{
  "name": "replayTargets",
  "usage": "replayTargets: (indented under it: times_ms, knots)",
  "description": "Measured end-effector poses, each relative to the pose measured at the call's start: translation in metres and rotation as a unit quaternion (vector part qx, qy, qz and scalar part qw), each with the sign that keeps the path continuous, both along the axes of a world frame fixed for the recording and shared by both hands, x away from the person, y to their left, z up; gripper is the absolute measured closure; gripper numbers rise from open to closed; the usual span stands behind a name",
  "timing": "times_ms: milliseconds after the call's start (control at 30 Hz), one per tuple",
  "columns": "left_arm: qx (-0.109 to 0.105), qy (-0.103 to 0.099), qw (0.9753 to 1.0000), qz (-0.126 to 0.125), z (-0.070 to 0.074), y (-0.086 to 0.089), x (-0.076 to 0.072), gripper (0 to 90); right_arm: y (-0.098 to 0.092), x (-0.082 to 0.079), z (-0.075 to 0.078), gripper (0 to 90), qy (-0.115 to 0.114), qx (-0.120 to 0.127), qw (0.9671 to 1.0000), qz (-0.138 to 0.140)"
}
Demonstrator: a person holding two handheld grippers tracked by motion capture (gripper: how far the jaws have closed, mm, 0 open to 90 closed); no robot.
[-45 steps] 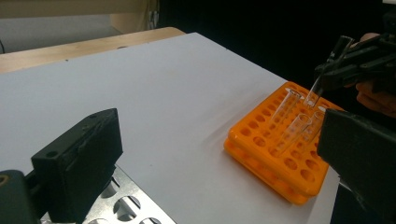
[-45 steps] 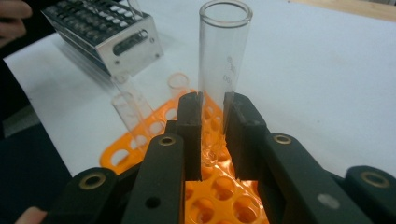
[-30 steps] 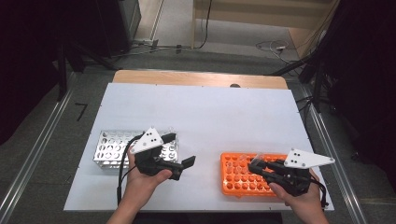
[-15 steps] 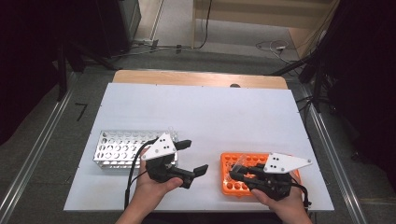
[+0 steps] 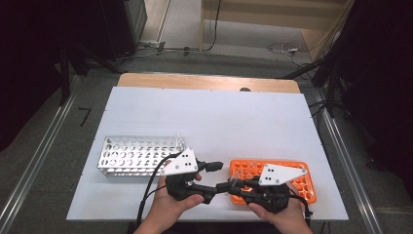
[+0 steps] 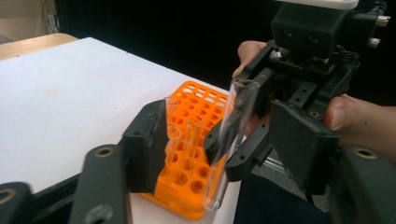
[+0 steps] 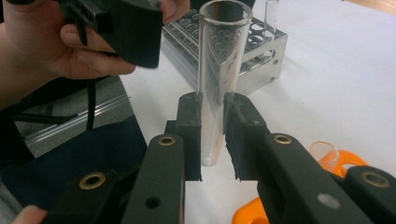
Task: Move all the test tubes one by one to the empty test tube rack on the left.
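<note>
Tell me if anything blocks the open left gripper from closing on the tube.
Nothing visible does. The glass tube, clamped in the right hand-held gripper, stands upright in the gap between the open jaws of the left hand-held gripper.

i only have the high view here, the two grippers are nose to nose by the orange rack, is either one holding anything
Observer: Yes. The right gripper is shut on a clear glass test tube, held upright with its open mouth up.
Operator: and the left one, has it got the tube too
Observer: No. In the left gripper view the left gripper stands open, with the tube between its two pads and not clamped by them.
Operator: anything left in the orange rack
Observer: The orange rack has at least two more clear tubes standing in holes near its front corner. One more tube stands at a corner of the metal rack.
</note>
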State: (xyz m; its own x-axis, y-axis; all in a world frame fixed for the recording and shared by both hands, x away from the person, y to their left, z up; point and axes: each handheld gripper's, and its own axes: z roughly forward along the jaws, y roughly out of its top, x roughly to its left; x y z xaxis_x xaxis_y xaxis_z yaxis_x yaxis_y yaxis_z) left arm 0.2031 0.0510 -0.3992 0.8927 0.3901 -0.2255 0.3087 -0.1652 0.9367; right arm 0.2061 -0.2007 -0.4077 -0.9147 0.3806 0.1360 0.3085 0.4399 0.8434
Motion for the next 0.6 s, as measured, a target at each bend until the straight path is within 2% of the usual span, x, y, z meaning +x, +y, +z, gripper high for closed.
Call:
replayTargets:
  times_ms: [33,167,300,600]
  knots:
    - [-0.003,0.001,1.0000,-0.001,0.000,-0.001,0.000,40.7,0.000,0.000,0.000,73.9,0.000,0.000,1.0000,0.000]
    - [-0.003,0.002,1.0000,-0.003,0.000,-0.005,-0.002,50.1,0.004,-0.001,-0.001,73.8,0.001,-0.001,1.0000,0.005]
    - [0.006,-0.002,1.0000,-0.002,-0.001,-0.008,-0.003,58.3,0.007,-0.001,-0.003,73.8,0.002,-0.004,0.9999,0.010]
    - [0.020,-0.015,0.9997,0.004,-0.001,-0.014,-0.007,68.4,0.010,-0.001,-0.004,73.9,0.003,-0.007,0.9999,0.014]
